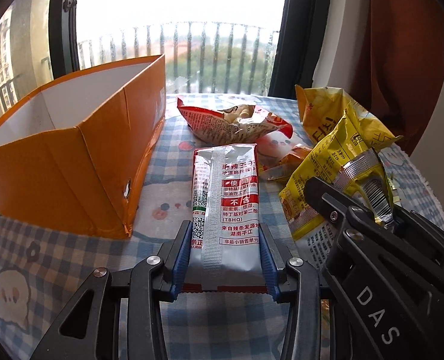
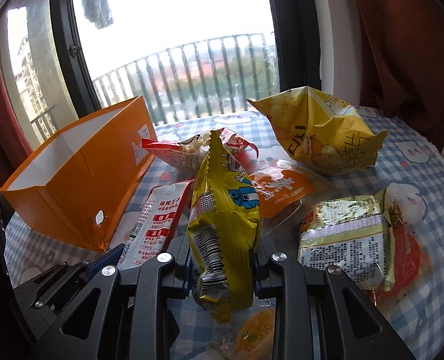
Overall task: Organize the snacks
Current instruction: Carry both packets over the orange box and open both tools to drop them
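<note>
Your left gripper [image 1: 225,258] clamps the silver-and-red foil packet [image 1: 226,207] printed "TBHQ", centre frame; your right gripper [image 2: 222,262], stamped "DAS", pinches a barcoded yellow foil bag [image 2: 224,210].

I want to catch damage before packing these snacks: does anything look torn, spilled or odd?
Yes. The orange box has a punched hole and a crumpled, torn lower corner nearest the packets. Behind the silver packet, the red bag lies open, pale snacks showing at its mouth. I see nothing spilled on the checked cloth.
</note>
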### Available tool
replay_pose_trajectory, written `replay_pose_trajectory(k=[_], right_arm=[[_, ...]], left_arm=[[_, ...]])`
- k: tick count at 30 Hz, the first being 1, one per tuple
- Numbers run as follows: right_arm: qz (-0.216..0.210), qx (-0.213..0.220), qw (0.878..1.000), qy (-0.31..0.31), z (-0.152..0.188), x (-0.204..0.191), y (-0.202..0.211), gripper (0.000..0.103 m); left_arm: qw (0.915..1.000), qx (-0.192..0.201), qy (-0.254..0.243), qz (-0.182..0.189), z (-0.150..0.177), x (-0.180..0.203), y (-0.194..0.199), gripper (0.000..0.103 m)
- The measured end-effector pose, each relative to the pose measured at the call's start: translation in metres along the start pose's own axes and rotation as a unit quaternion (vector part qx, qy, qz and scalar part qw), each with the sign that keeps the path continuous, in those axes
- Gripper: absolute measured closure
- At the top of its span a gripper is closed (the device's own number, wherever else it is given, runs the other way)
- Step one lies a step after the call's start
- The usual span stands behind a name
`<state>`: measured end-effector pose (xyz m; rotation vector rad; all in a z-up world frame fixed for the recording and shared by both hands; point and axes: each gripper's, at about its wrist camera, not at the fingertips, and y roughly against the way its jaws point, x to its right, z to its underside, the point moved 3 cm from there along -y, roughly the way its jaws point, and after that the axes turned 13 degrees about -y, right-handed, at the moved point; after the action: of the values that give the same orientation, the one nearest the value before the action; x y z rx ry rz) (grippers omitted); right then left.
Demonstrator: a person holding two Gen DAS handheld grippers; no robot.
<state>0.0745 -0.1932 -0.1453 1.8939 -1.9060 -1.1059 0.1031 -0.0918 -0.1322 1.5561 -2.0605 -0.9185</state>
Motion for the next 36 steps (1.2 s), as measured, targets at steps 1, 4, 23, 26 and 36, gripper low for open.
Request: replay_pose_trajectory(k=[1, 4, 23, 26, 36], right_arm=[[-0.001, 0.005, 1.0, 0.0, 0.0, -0.001, 0.005, 0.072], [-0.004, 0.022, 1.0, 0.003, -0.001, -0.003, 0.02, 0.072], [-0.035, 0.137, 0.99, 0.001, -0.032, -0.032, 0.103, 0.072], [-0.045, 0.145, 0.988, 0.003, -0.039, -0.041, 0.105, 0.072], [-0.085, 0.162, 0.983, 0.032, -0.062, -0.083, 0.106, 0.072]], left_arm=[[1.0, 0.006, -0.001, -0.001, 0.0, 0.0, 0.005, 0.06], [0.9997, 0.023, -0.004, -0.003, -0.001, 0.001, 0.021, 0.061], [0.99, 0.135, -0.015, -0.04, -0.027, -0.003, 0.104, 0.06], [0.9885, 0.143, -0.013, -0.047, -0.031, -0.008, 0.108, 0.06], [0.9794, 0.182, -0.012, -0.086, -0.047, -0.04, 0.136, 0.06]])
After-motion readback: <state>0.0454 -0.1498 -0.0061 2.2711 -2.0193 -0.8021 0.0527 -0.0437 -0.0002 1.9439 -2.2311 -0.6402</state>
